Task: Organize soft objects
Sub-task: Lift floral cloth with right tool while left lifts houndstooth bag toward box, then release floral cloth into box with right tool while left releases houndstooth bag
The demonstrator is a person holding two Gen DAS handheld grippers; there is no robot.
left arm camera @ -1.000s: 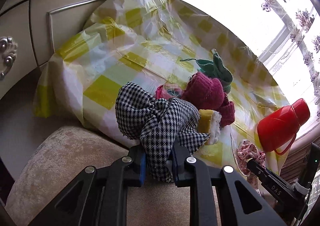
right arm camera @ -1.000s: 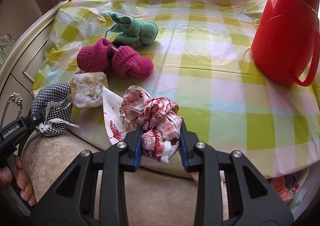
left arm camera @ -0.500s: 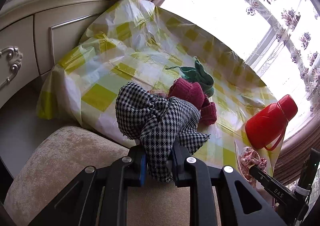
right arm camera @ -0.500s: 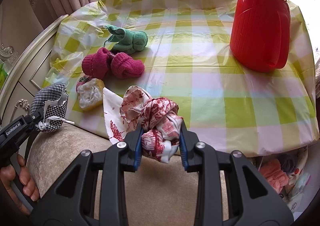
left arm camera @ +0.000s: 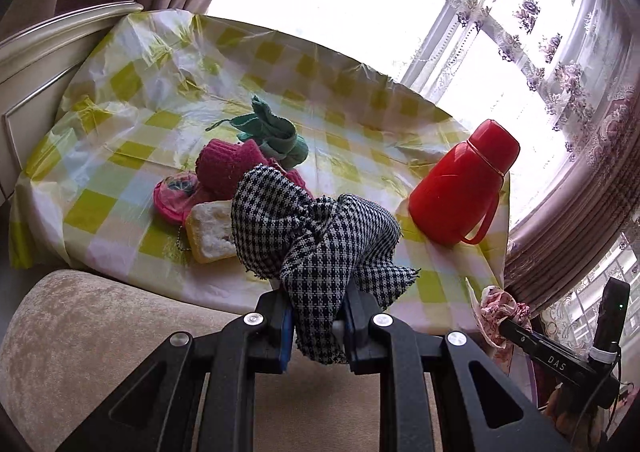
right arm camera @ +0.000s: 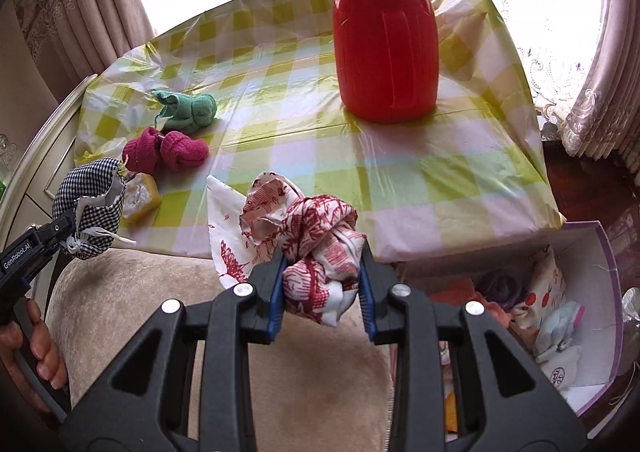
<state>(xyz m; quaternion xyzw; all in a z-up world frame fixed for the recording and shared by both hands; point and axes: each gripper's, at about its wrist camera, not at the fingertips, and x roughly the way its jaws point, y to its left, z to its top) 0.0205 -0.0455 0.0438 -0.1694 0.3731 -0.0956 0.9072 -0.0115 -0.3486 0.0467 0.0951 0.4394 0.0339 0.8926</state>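
My left gripper (left arm camera: 316,316) is shut on a black-and-white houndstooth cloth (left arm camera: 312,228), held over the beige chair in front of the table; it also shows in the right wrist view (right arm camera: 92,208). My right gripper (right arm camera: 322,284) is shut on a red-and-white printed cloth (right arm camera: 308,228), also seen in the left wrist view (left arm camera: 500,312). On the yellow checked tablecloth (right arm camera: 400,156) lie magenta knitted socks (right arm camera: 168,150), green knitted socks (right arm camera: 190,112), a yellow sponge-like block (right arm camera: 140,196) and a pink round pouch (left arm camera: 176,196).
A red thermos jug (right arm camera: 384,40) stands at the table's far right. A white box (right arm camera: 600,332) with several soft items sits on the floor at the right, below the table edge. A beige chair cushion (right arm camera: 160,312) lies under both grippers. A cabinet (left arm camera: 40,64) is at the left.
Both grippers have pulled back and swung to the right with their cloths still held. The table looks farther away, and the box on the floor has come into the right wrist view.
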